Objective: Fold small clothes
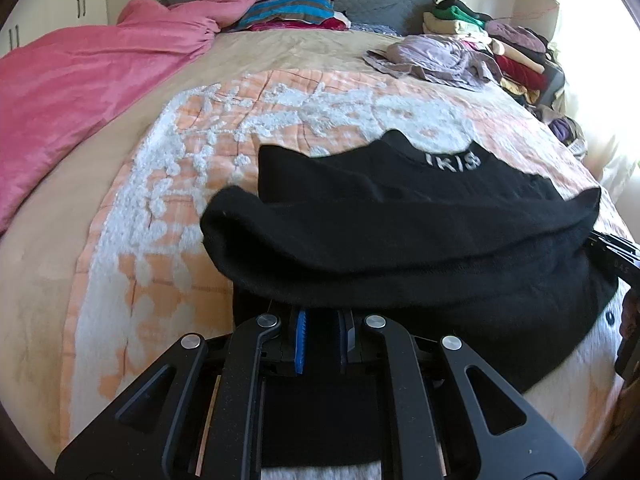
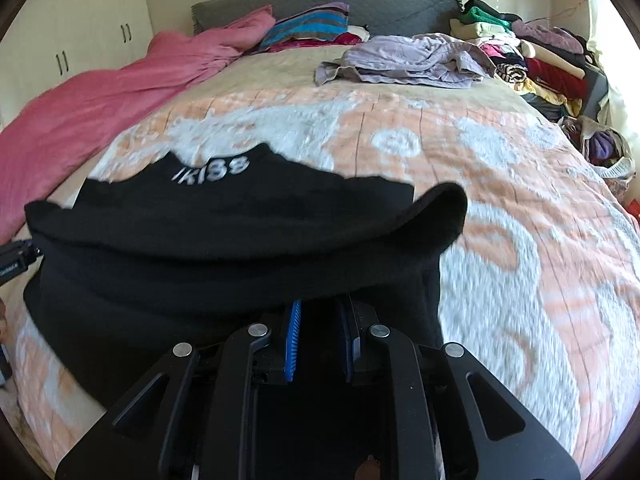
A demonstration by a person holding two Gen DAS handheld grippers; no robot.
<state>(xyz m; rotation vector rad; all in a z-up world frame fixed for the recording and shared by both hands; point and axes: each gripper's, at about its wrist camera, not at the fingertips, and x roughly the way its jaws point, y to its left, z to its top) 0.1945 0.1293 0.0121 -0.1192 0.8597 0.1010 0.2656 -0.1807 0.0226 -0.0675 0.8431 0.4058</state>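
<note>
A black garment (image 1: pixel 420 232) with white lettering (image 1: pixel 454 160) lies on the peach and white bedspread (image 1: pixel 168 184). Its near edge is lifted and curls forward over the rest. My left gripper (image 1: pixel 323 312) is shut on that edge near the left end, and the cloth hides the tips of the blue pads (image 1: pixel 301 340). In the right wrist view the same garment (image 2: pixel 240 240) droops over my right gripper (image 2: pixel 320 304), which is shut on the edge near the right end. The other gripper's body shows at the frame edge in each view (image 1: pixel 616 248) (image 2: pixel 16 260).
A pink duvet (image 1: pixel 80 92) covers the bed's left side. A crumpled lilac garment (image 2: pixel 408 60) lies at the far right, with a heap of mixed clothes (image 2: pixel 540 64) beside it. Striped pillows (image 1: pixel 292 8) rest against the grey headboard (image 2: pixel 360 0). White wardrobe doors (image 2: pixel 80 20) stand at the left.
</note>
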